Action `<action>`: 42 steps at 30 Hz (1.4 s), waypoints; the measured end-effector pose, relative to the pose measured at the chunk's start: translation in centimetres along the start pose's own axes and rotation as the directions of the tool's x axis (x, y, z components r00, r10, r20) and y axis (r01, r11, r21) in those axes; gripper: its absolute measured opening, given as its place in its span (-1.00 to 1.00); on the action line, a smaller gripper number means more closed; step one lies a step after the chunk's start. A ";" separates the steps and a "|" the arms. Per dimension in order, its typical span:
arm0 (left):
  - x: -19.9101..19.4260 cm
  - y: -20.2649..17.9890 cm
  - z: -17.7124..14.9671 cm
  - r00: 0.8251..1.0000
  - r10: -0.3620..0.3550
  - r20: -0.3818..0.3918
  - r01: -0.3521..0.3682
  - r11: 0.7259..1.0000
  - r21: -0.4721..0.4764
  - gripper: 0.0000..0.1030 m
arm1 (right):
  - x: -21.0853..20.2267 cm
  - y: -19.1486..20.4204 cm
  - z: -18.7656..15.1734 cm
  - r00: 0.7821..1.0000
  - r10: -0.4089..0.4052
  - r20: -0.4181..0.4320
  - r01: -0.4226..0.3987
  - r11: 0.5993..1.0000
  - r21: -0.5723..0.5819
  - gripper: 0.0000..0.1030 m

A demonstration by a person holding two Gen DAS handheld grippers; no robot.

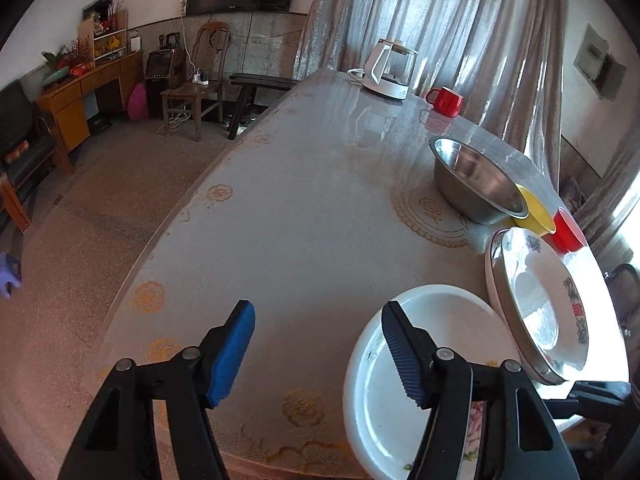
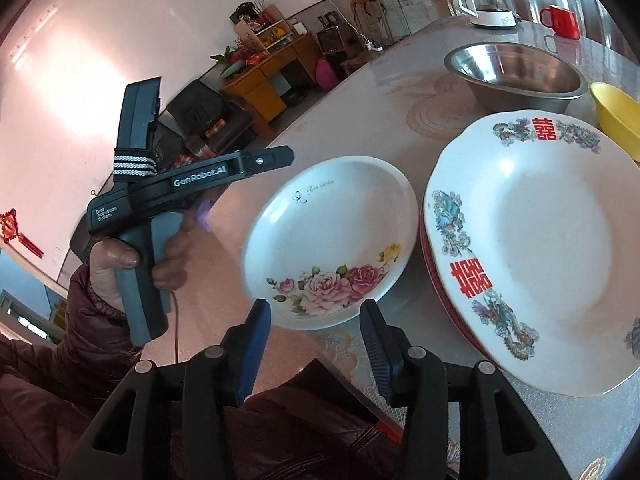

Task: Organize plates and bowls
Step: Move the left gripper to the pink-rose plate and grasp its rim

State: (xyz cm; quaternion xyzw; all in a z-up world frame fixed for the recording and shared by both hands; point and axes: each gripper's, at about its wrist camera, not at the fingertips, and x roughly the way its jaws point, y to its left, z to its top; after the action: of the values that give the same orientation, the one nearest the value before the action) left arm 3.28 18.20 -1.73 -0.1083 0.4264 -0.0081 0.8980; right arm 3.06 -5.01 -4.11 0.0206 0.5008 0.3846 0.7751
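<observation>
Both tongs (image 1: 320,350) (image 2: 316,346) gape empty above the rose plate (image 2: 332,240).

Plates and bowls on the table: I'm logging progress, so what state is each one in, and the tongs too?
Rose-patterned white plate: flat on the table, empty, alone.
Dragon-patterned white plate: top of a stack, empty.
Round steel bowl: upright, empty.
Yellow plastic bowl: upright beside the steel bowl.
Red bowl: upright behind the yellow one.
Left tongs: open, holding nothing.
Right tongs: open, holding nothing.
</observation>
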 end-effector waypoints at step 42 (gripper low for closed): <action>2.7 4.3 -0.4 0.996 -0.078 0.044 0.079 0.997 -0.022 -0.53 | 10.0 2.4 7.1 0.959 -0.283 0.020 0.282 0.959 0.015 -0.27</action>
State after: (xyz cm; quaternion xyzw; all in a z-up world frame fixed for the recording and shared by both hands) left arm 4.42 22.03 -4.90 -0.1355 0.4026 -0.0360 0.9046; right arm 9.31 5.31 -7.18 -0.0422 0.4924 0.2668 0.8274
